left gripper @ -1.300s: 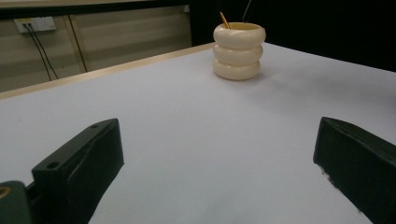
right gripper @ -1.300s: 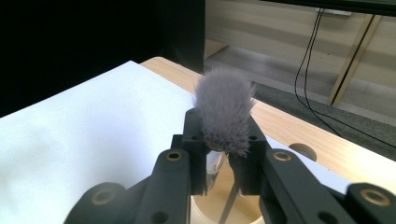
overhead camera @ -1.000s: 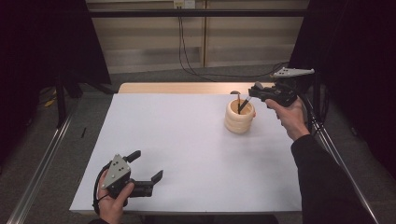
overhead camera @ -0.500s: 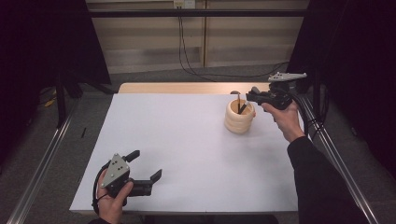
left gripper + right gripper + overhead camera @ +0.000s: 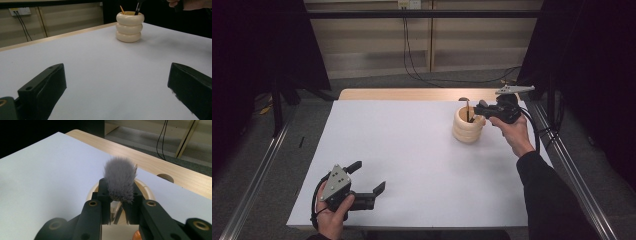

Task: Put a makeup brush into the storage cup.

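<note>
Right tongs (image 5: 120,202) pinching brush (image 5: 120,180), probably mid-handle, directly over cup (image 5: 467,125). Could snag rim and tip cup. Left tongs (image 5: 367,181) spread, idle on counter (image 5: 412,150), well apart from cup.

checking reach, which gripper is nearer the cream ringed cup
Right. The right gripper is at the cream cup rim, shut on a brush; the left gripper sits open across the table.

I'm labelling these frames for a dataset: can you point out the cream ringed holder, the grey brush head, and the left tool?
cream ringed holder (image 5: 129,29): left gripper view, its middle ring.
grey brush head (image 5: 120,179): right gripper view, centre of the bristles.
left tool (image 5: 371,177): high view, midway between its open jaw tips.
</note>
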